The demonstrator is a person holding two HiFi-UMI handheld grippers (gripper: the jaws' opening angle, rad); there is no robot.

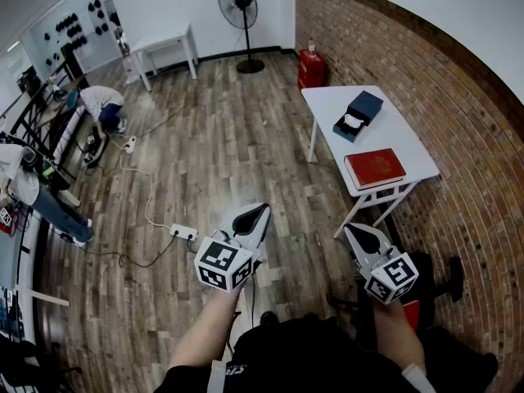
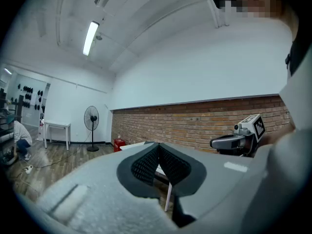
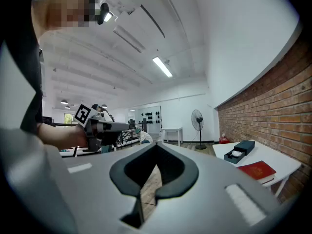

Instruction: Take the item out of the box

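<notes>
A dark blue box (image 1: 359, 115) lies open on the white table (image 1: 327, 101) by the brick wall, with a white item (image 1: 352, 121) in its tray. The right gripper view shows the same box (image 3: 239, 151) far off to the right. A red book (image 1: 375, 168) lies nearer on that table. My left gripper (image 1: 255, 214) is shut and empty, held over the wooden floor well short of the table. My right gripper (image 1: 354, 232) is also shut and empty, just off the table's near corner. Each gripper view shows its own jaws pressed together with nothing between them.
A brick wall (image 1: 426, 88) runs along the right. A standing fan (image 1: 239, 6) and a red canister (image 1: 311, 68) stand at the back. A power strip (image 1: 184, 232) with cables lies on the floor. A person (image 1: 102, 105) bends over at the far left.
</notes>
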